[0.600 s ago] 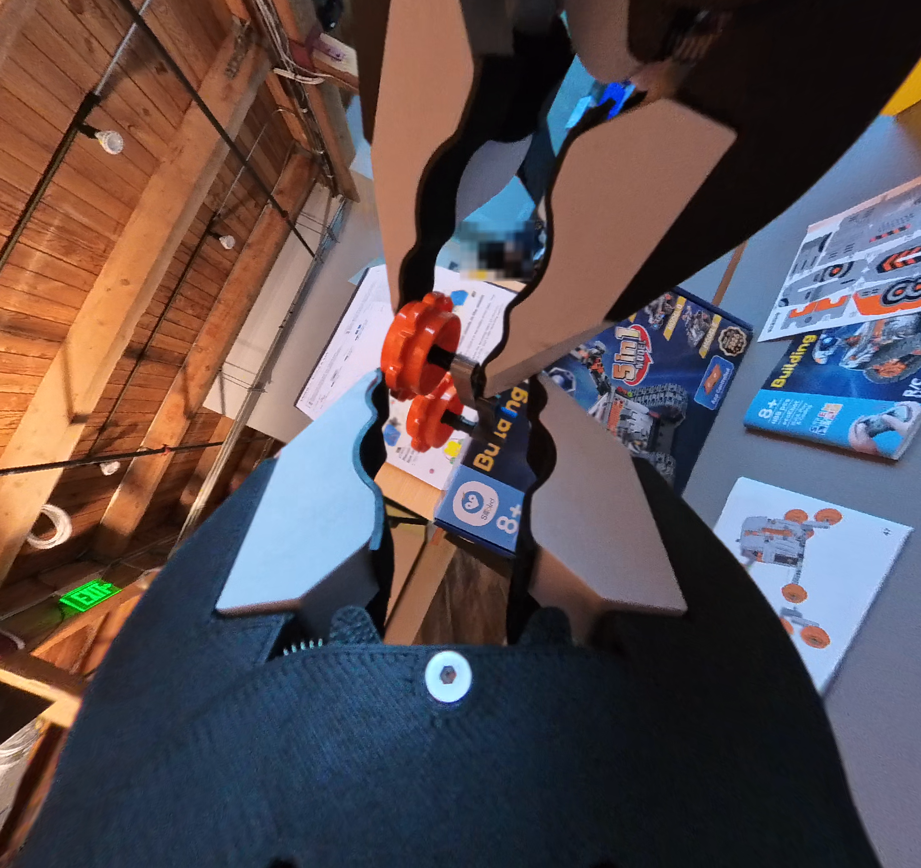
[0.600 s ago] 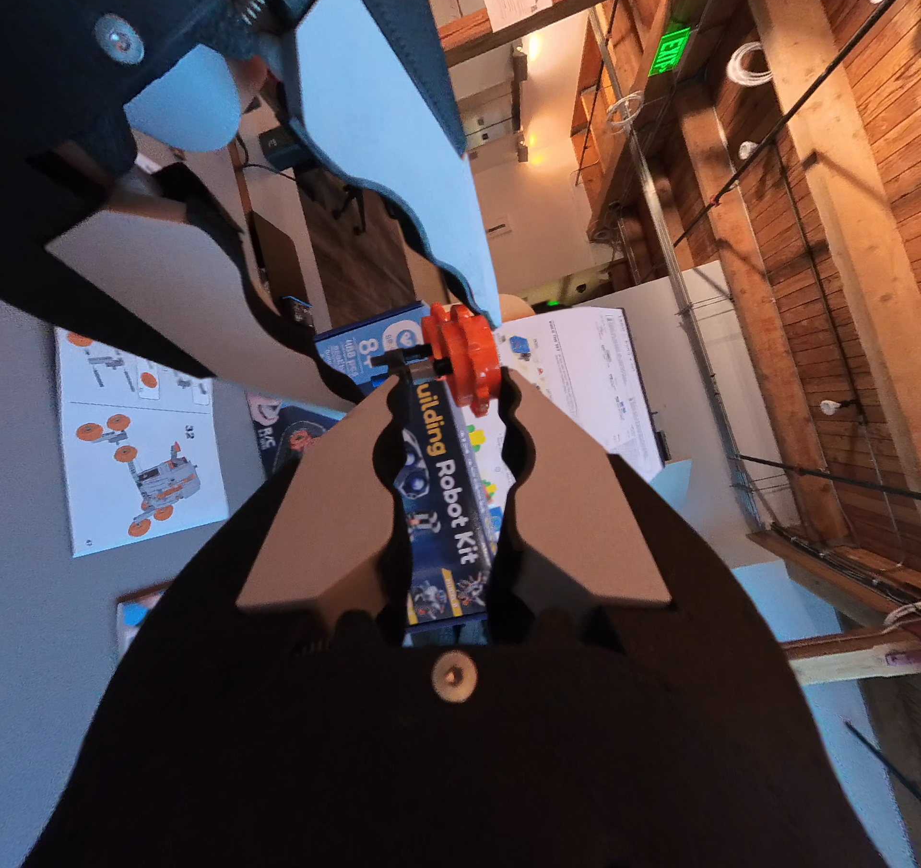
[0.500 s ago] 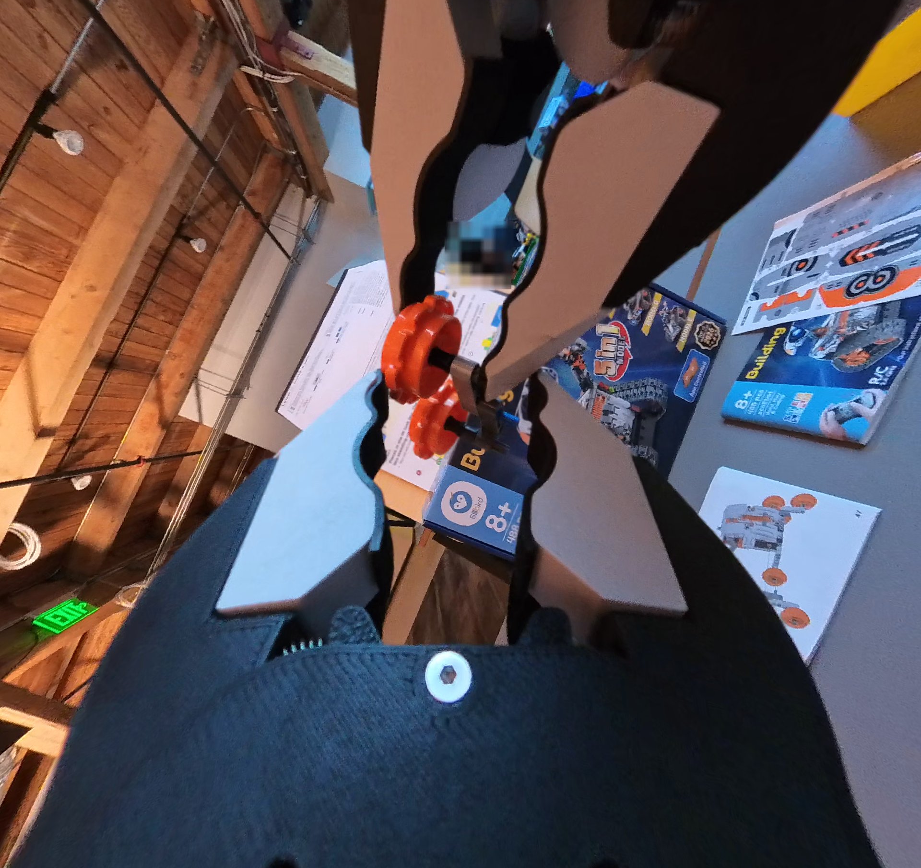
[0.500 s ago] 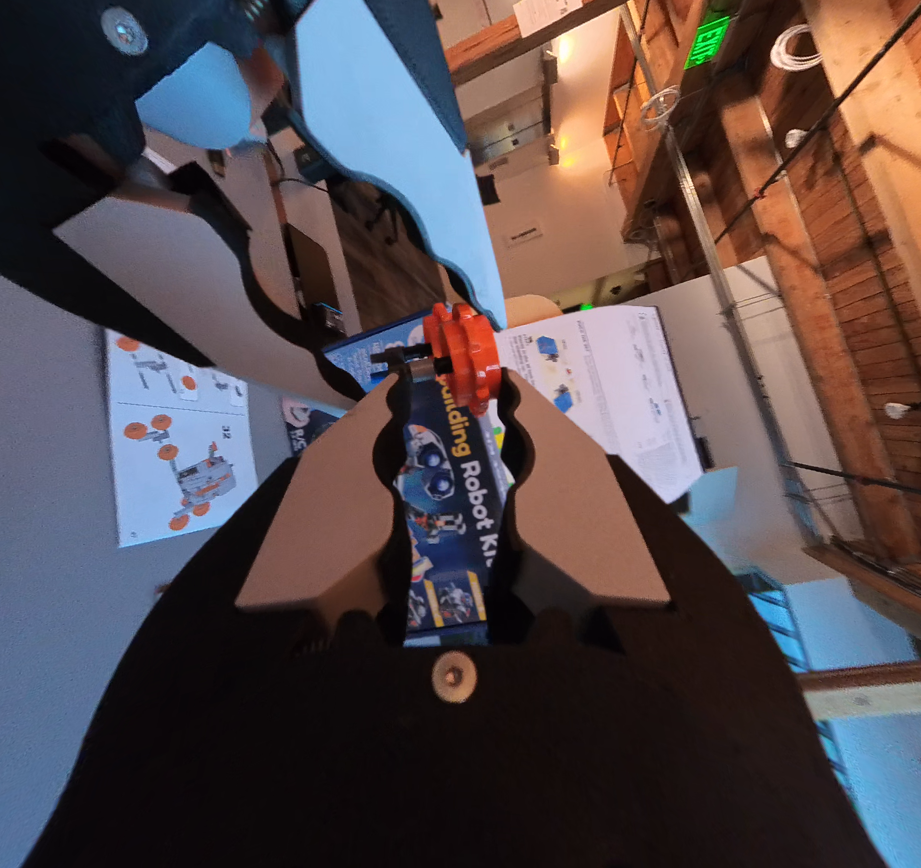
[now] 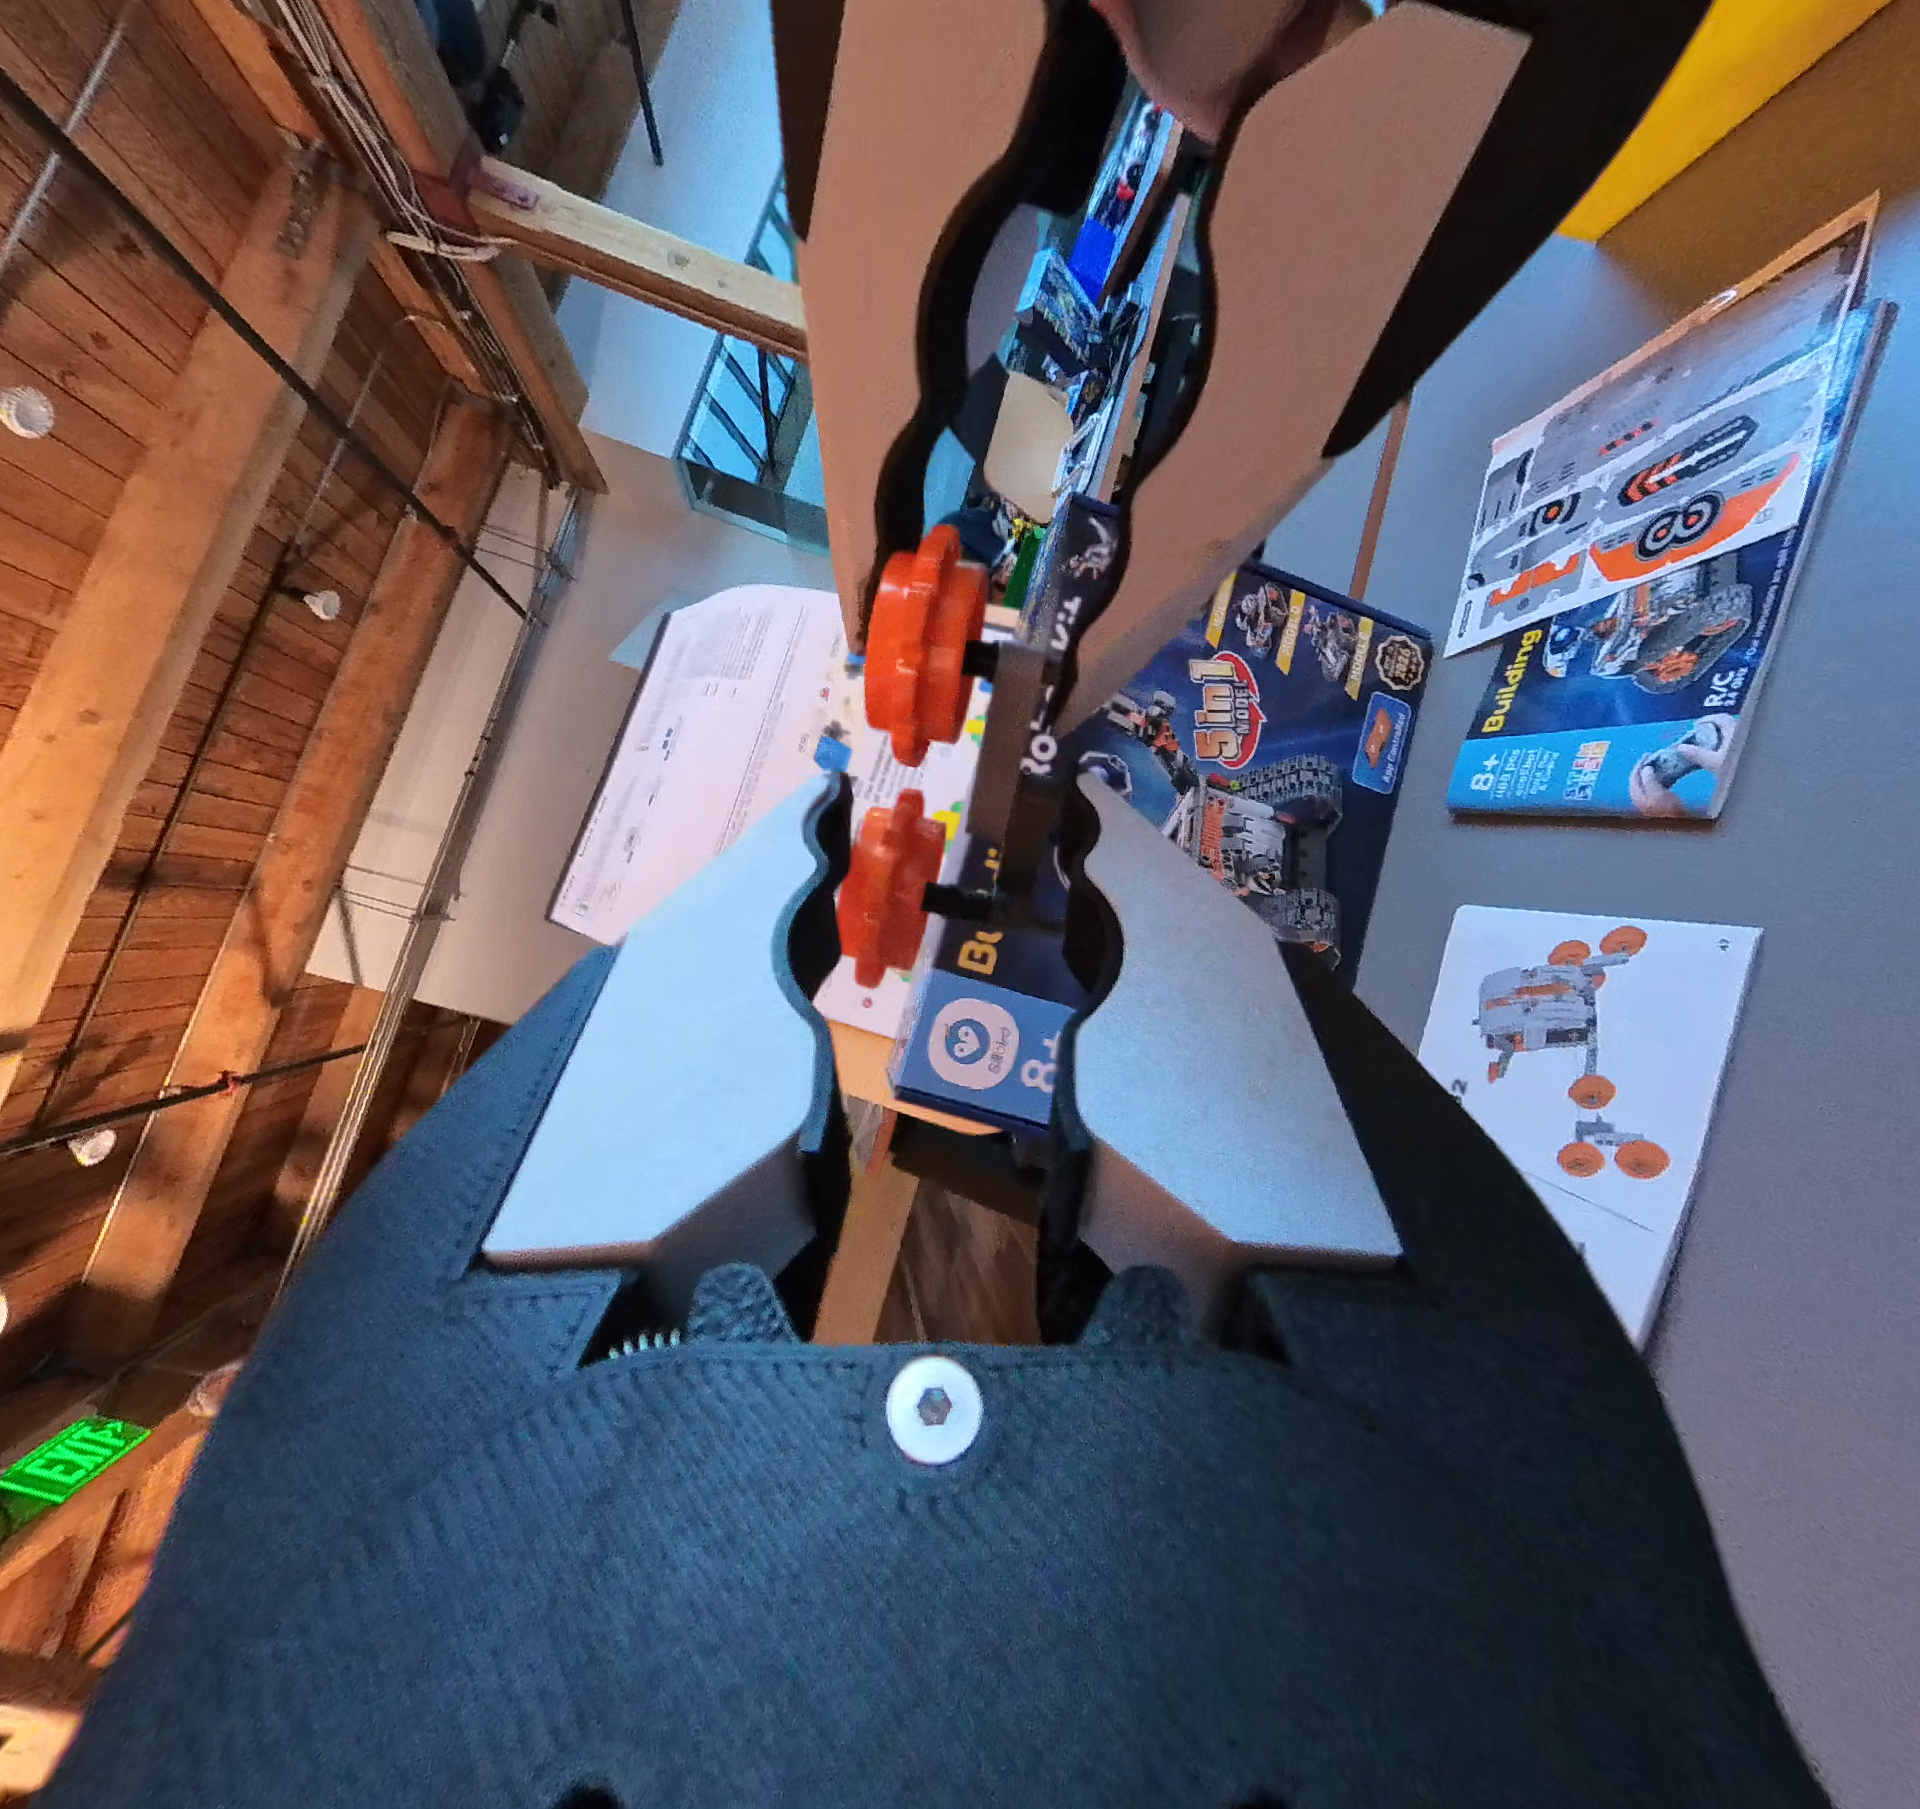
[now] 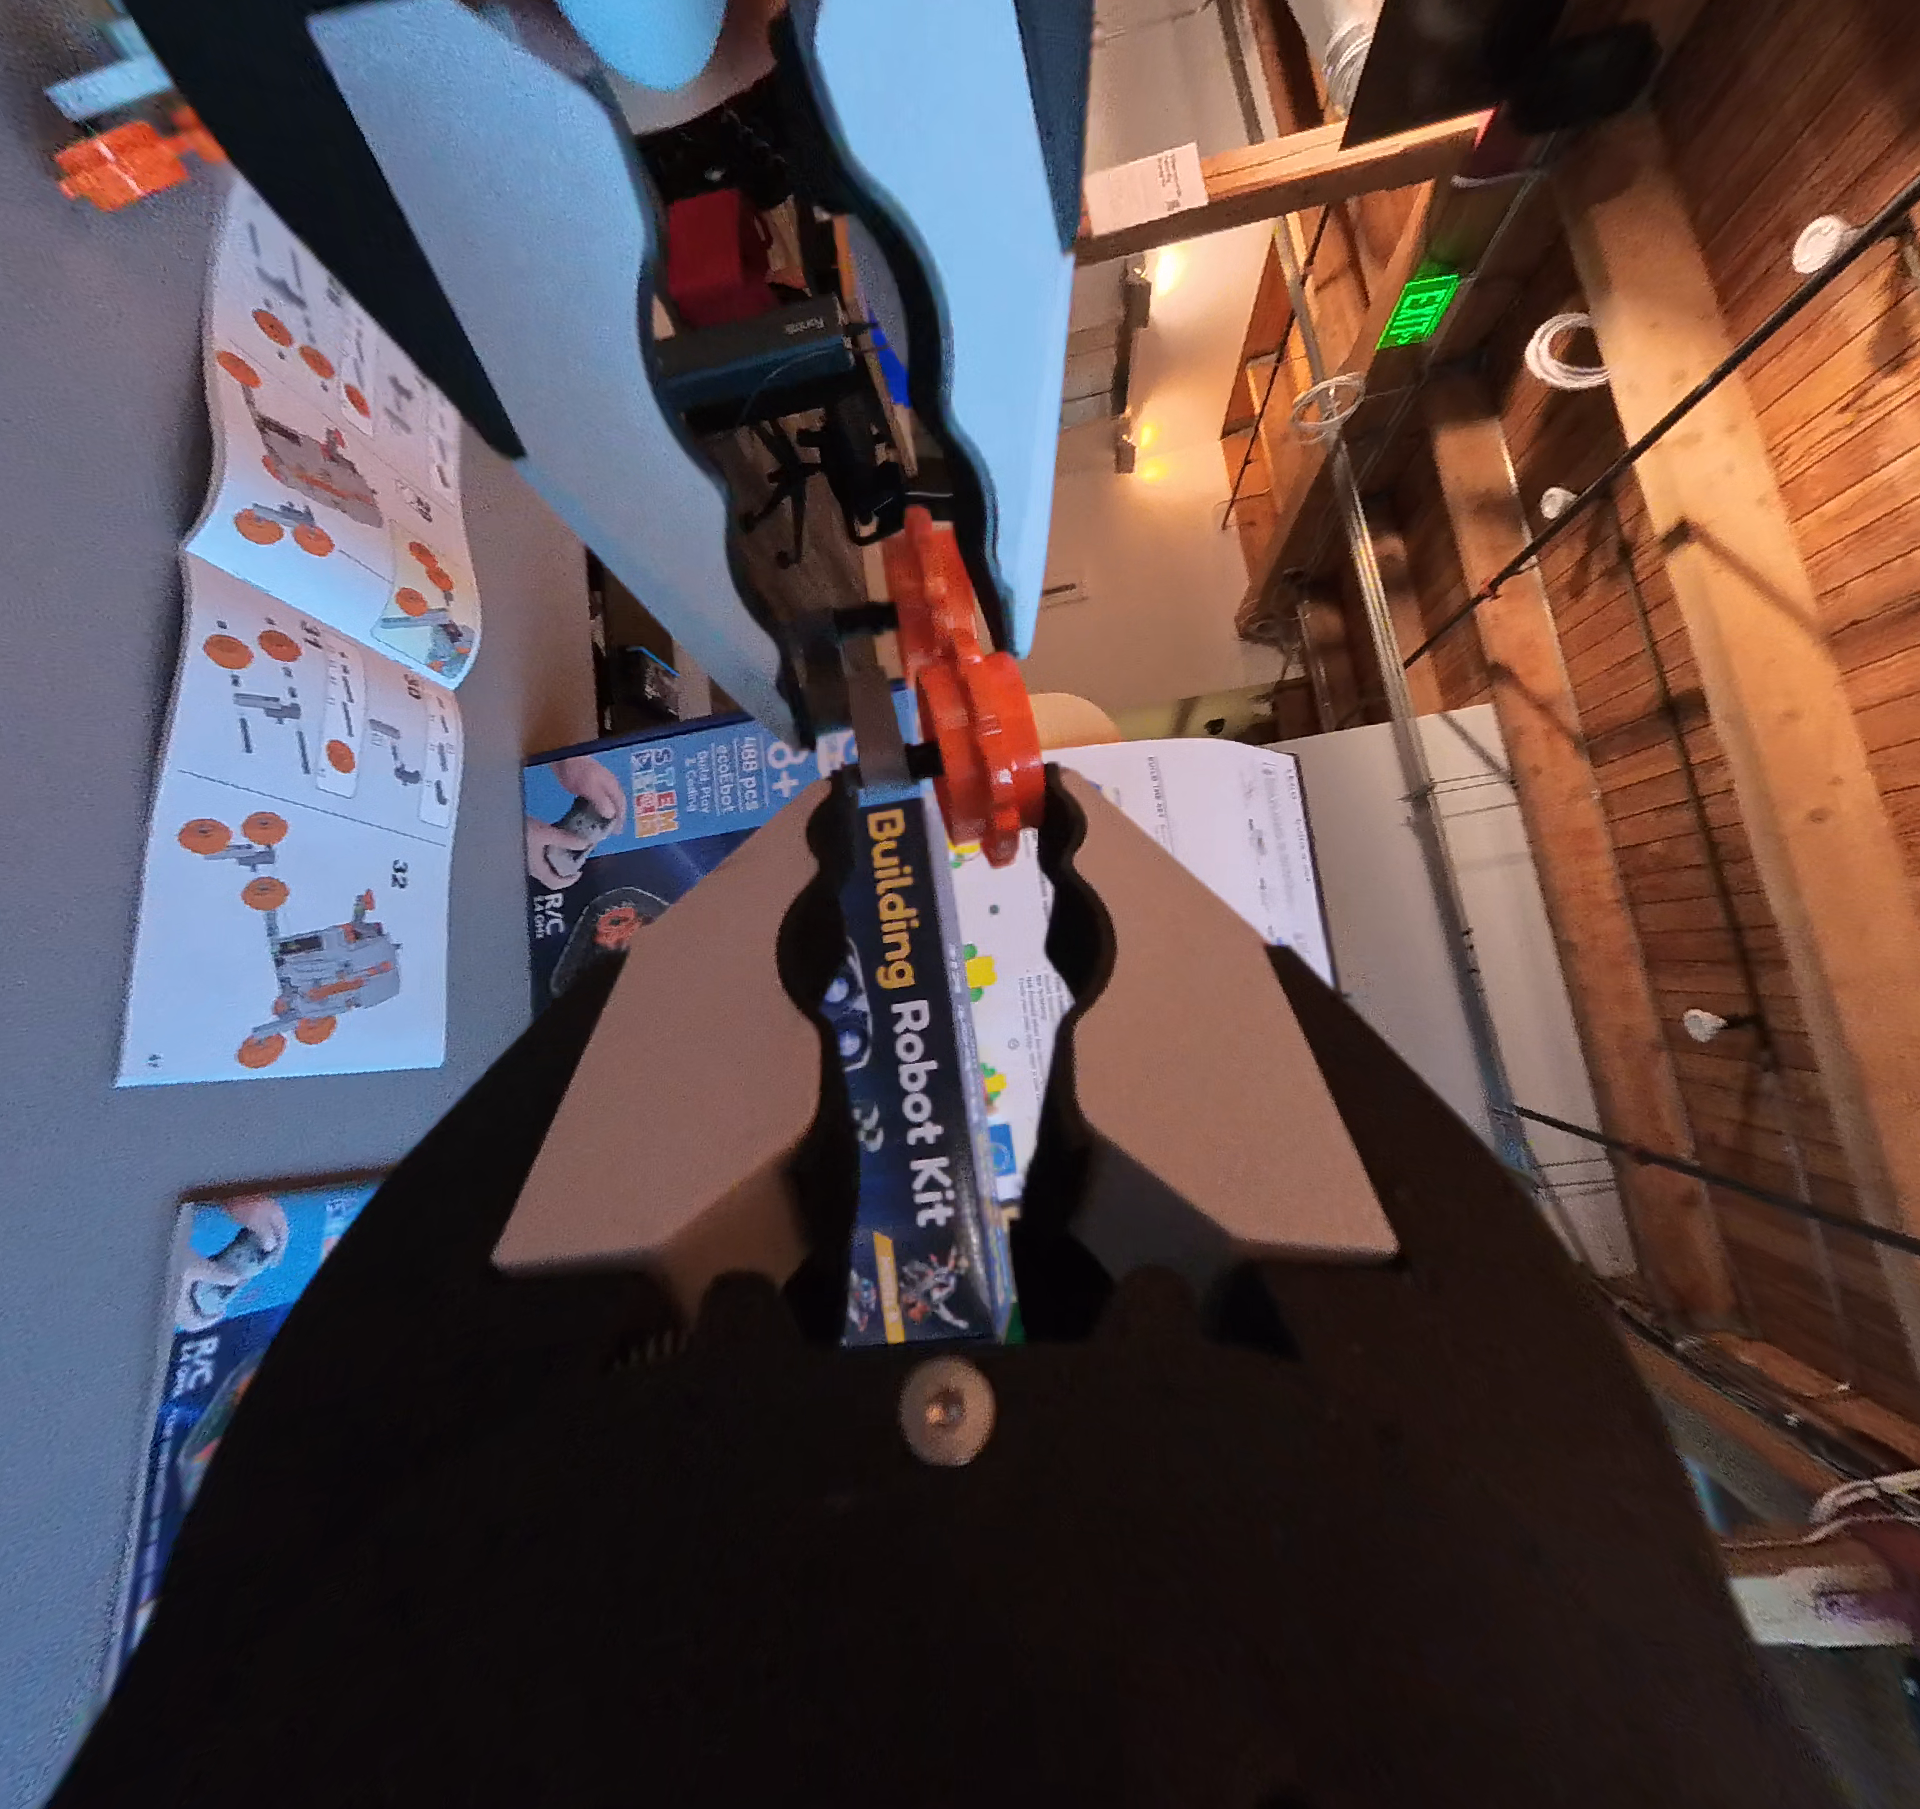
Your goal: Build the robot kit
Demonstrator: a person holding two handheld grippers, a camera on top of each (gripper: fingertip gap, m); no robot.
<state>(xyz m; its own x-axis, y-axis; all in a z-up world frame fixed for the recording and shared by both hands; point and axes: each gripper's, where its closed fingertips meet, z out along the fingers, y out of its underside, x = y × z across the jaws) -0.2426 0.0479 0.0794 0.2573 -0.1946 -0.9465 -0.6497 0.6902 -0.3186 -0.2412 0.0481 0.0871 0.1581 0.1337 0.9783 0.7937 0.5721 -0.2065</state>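
Observation:
A small assembly, a grey beam [image 5: 1010,751] with two orange wheels on black axles, hangs in the air between both grippers. My left gripper [image 5: 956,788], with pale grey fingers, is shut across the lower orange wheel [image 5: 883,886] and the beam. My right gripper [image 6: 940,788], with brown fingers, is shut across the other orange wheel [image 6: 977,751] and the beam [image 6: 873,720]. The grippers face each other tip to tip. The right gripper [image 5: 966,663] comes in from the top of the left wrist view, around the upper wheel [image 5: 920,658].
Below lies a grey table [image 5: 1849,1032] with a dark blue kit box [image 5: 1247,772], a blue booklet [image 5: 1600,720], a sticker sheet [image 5: 1652,502], an open instruction manual [image 6: 312,824] and a white printed sheet [image 5: 717,720]. Loose orange parts [image 6: 114,159] lie at the table's far side. Only a small space, under 4 cm, lies between the two pairs of fingers.
Both views have swung and the assembly has turned, so the two wheels now sit apart along the beam. The lower wheel lies deeper between the left fingers. Both grips are unchanged.

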